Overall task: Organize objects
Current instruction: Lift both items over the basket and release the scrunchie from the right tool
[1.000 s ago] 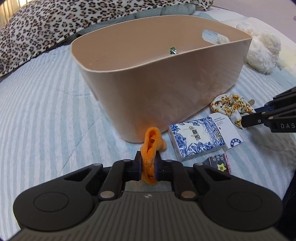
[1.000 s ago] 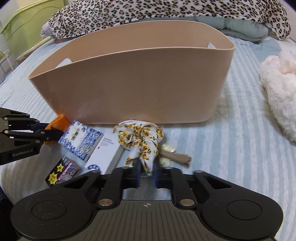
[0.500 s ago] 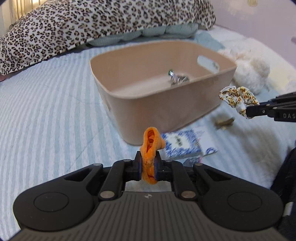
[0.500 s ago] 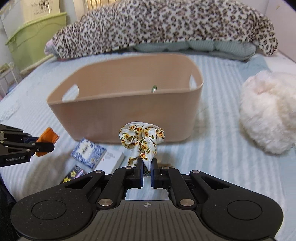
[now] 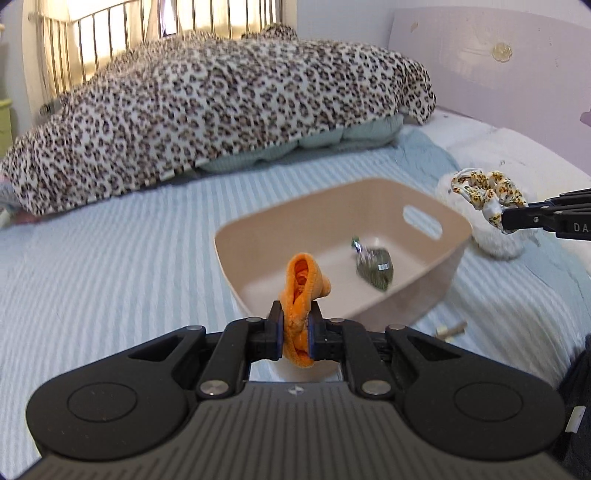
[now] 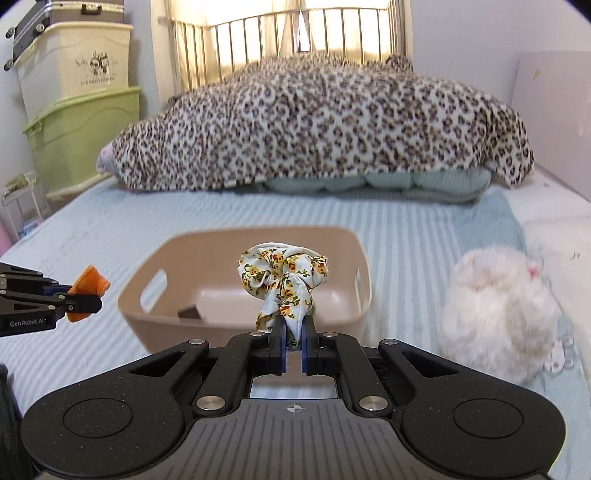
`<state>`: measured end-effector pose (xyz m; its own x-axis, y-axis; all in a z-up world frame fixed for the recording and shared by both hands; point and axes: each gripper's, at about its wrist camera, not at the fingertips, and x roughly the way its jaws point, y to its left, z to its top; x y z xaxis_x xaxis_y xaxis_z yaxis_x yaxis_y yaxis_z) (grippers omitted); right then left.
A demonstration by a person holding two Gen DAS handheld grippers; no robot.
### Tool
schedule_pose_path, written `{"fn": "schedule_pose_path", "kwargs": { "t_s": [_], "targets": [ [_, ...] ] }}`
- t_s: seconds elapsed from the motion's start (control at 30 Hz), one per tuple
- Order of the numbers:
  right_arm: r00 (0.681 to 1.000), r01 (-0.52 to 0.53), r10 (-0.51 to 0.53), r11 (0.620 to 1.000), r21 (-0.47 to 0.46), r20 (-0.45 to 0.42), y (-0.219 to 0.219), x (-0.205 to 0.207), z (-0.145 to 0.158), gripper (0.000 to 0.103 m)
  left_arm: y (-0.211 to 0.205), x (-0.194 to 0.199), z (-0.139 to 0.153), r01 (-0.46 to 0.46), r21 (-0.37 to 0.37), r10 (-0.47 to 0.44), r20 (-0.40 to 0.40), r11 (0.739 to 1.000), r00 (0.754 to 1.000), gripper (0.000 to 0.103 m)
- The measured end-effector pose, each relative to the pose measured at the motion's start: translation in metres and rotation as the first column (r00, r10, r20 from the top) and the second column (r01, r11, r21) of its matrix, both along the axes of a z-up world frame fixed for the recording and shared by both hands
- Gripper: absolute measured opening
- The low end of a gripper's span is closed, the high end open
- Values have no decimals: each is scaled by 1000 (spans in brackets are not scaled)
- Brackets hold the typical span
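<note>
With the left gripper (image 5: 296, 325) clamped on the soft orange fabric scrunchie (image 5: 303, 291) and the right gripper (image 6: 293, 343) pinching the floral white-and-yellow fabric scrunchie (image 6: 282, 278), both frame-centre above the beige plastic bin (image 5: 424, 291), carry each fully past the near rim before releasing.

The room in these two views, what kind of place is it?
Most likely a bedroom. The work happens on a bed with a striped blue cover, a leopard-print blanket is piled against a barred metal headboard, and plastic storage boxes are stacked beside the bed.
</note>
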<state>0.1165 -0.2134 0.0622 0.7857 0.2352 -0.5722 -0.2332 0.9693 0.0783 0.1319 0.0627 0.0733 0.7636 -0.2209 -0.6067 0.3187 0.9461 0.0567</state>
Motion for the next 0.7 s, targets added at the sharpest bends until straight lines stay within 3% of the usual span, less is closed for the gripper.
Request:
{"fn": "schedule_pose_path", "kwargs": {
  "t_s": [0.27, 0.7],
  "targets": [
    [999, 10, -9, 1000, -29, 32, 9, 43, 8, 6, -23, 38, 6, 1, 55, -3, 39, 998, 999, 13],
    [998, 39, -43, 996, -83, -53, 27, 108, -33, 7, -60, 107, -58, -46, 173, 63, -93, 984, 994, 13]
  ]
}}
